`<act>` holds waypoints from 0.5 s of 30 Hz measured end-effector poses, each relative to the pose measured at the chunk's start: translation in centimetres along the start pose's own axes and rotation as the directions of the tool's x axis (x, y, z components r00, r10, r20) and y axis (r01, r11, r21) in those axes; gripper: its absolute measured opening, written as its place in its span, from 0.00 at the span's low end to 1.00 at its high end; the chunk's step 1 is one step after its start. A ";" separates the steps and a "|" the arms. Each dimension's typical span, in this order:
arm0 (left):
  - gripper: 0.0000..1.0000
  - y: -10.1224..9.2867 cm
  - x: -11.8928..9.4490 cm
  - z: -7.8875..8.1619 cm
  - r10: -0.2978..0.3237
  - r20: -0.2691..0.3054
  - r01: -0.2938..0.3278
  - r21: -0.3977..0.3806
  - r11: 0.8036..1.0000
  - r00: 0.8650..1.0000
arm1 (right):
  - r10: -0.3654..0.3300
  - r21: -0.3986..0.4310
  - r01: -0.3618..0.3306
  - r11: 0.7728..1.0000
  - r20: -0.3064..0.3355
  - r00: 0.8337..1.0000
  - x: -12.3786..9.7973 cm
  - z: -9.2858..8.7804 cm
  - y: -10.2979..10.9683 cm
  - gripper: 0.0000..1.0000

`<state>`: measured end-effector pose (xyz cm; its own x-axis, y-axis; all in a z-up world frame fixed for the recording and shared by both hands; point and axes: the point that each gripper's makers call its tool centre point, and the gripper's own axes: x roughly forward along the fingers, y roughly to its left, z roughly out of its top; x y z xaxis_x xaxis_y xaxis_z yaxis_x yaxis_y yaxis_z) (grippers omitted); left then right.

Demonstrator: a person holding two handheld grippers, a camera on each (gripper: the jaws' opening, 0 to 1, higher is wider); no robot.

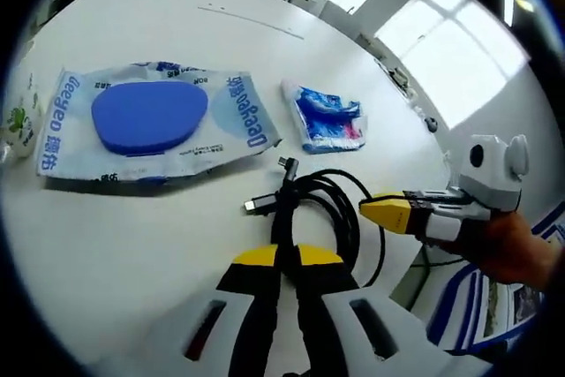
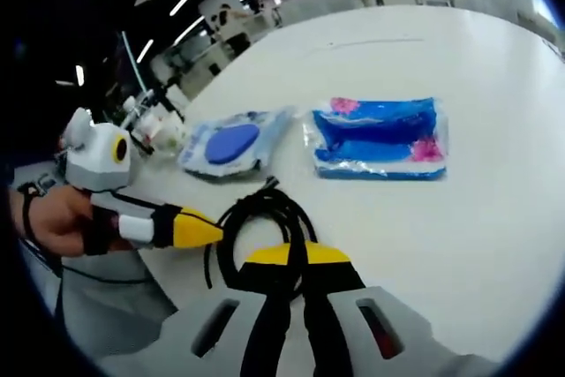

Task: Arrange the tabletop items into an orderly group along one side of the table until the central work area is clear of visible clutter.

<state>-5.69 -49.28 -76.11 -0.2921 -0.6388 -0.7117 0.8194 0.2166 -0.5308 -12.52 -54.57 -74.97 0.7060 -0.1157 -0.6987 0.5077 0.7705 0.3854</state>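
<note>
Left claw (image 1: 284,264) and right claw (image 2: 296,264) both pinched on cable (image 1: 322,209). Opposing pulls could uncoil it; loose plugs at 11 o'clock may snag wipes (image 1: 150,121).

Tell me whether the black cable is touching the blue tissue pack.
Apart. In the right gripper view, bare white table separates the coiled black cable from the blue tissue pack; the left gripper view shows the same gap.

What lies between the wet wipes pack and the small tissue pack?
Bare white table. In the left gripper view, the wet wipes pack and small tissue pack lie apart; the black cable sits nearer the camera.
</note>
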 end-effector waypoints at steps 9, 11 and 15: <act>0.04 0.2 -0.3 0.3 0.010 0.003 -0.010 -0.004 1.000 1.000 | 0.017 -0.001 -0.017 1.000 -0.019 1.000 0.4 -0.9 0.3 0.04; 0.04 0.1 -0.4 0.5 0.009 0.008 -0.009 -0.005 1.000 1.000 | 0.011 -0.015 -0.011 1.000 -0.019 1.000 0.3 -0.7 0.0 0.08; 0.08 -0.3 -0.9 1.0 0.002 0.027 -0.002 0.003 1.000 1.000 | 0.019 -0.007 -0.019 1.000 0.013 1.000 -0.7 0.1 -0.7 0.13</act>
<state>-5.17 -49.48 -74.88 -0.2771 -0.6583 -0.6999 0.8214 0.2156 -0.5280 -13.31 -55.08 -74.63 0.7217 -0.1089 -0.6836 0.4906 0.7771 0.3942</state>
